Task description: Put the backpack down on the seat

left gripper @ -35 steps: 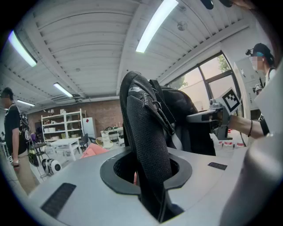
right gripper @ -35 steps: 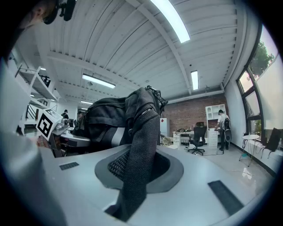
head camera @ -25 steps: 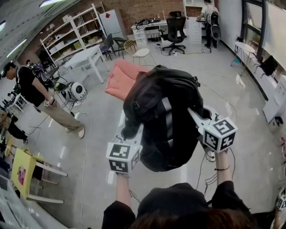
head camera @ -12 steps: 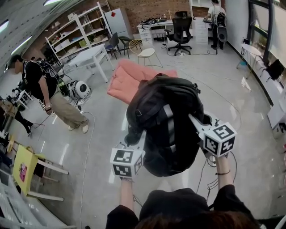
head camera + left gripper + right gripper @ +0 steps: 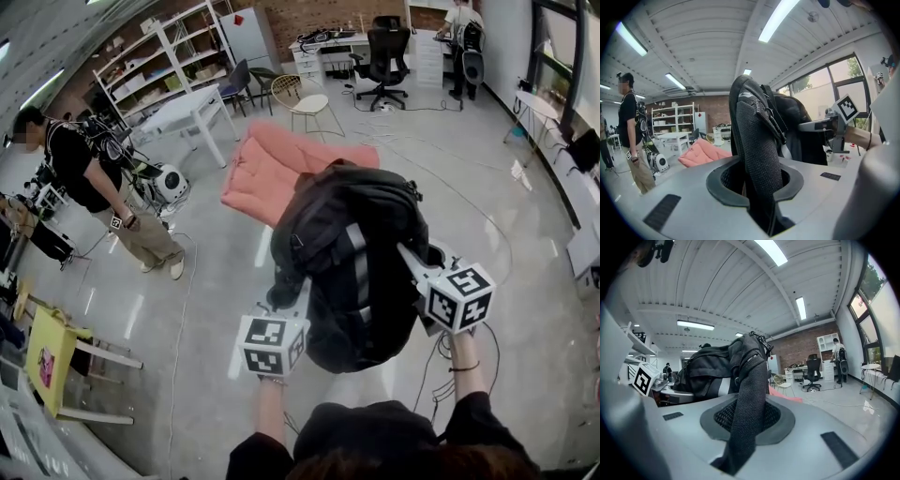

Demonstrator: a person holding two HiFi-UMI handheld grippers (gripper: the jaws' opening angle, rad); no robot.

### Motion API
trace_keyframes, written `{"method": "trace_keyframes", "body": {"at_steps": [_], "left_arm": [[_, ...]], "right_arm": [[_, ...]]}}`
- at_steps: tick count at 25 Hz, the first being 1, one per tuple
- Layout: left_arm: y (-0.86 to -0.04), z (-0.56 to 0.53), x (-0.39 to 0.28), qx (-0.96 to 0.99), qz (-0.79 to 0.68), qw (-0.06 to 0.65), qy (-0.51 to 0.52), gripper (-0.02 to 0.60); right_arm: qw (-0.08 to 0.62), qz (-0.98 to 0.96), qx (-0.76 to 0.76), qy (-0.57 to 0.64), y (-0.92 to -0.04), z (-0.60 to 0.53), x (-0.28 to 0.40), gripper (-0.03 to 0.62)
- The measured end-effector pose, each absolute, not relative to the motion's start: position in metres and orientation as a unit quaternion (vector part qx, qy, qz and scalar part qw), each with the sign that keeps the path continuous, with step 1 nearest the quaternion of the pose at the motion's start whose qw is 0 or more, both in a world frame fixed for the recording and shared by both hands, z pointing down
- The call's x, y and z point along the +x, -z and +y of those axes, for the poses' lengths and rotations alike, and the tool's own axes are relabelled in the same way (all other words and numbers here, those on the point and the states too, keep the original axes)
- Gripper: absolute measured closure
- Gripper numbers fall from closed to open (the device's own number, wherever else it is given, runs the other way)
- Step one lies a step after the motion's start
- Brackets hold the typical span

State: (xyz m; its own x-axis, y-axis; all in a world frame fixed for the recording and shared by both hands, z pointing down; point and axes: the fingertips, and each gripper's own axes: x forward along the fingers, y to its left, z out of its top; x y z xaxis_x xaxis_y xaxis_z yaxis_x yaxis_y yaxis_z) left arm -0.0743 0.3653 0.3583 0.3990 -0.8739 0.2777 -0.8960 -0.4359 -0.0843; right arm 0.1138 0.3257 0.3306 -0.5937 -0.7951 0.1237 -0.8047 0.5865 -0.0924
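**Carry phase, head view.** My left claw [image 5: 284, 300] and my right claw [image 5: 412, 258] each pinch one mesh shoulder strap of the black backpack [image 5: 352, 262]. The pack hangs between them in the air, clear of the floor [image 5: 216, 281].

**Left gripper view.** The left strap [image 5: 757, 154] runs up between the jaws, which are pressed onto it.

**Right gripper view.** The right strap [image 5: 747, 394] is clamped the same way.

**Change over the last second.** The pink seat [image 5: 272, 169] now shows larger in the head view than a second ago. I read this as my walking the load towards it. Both grips are unchanged.

**Meaning for the task.** The approach is under way and the set-down has not yet begun. In the head view the backpack overlaps the seat's near right corner, but I judge it still short of the cushion and above it. The next steps, as I judge them, are to carry the pack over the seat's middle, lower it until the cushion takes the weight, and then release both straps.
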Motion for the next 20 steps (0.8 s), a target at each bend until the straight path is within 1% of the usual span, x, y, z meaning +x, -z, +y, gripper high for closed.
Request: {"method": "trace_keyframes", "body": {"at_steps": [9, 20], "left_arm": [[-0.364, 0.263, -0.097, 0.844, -0.518, 0.052, -0.126, 0.492], [-0.357, 0.154, -0.118, 0.854, -0.504, 0.037, -0.129, 0.492]], "right_arm": [[0.041, -0.881, 0.464, -0.075, -0.329, 0.227, 0.092, 0.533], [0.023, -0.871, 0.484, -0.080, -0.327, 0.128, 0.074, 0.533]]}}
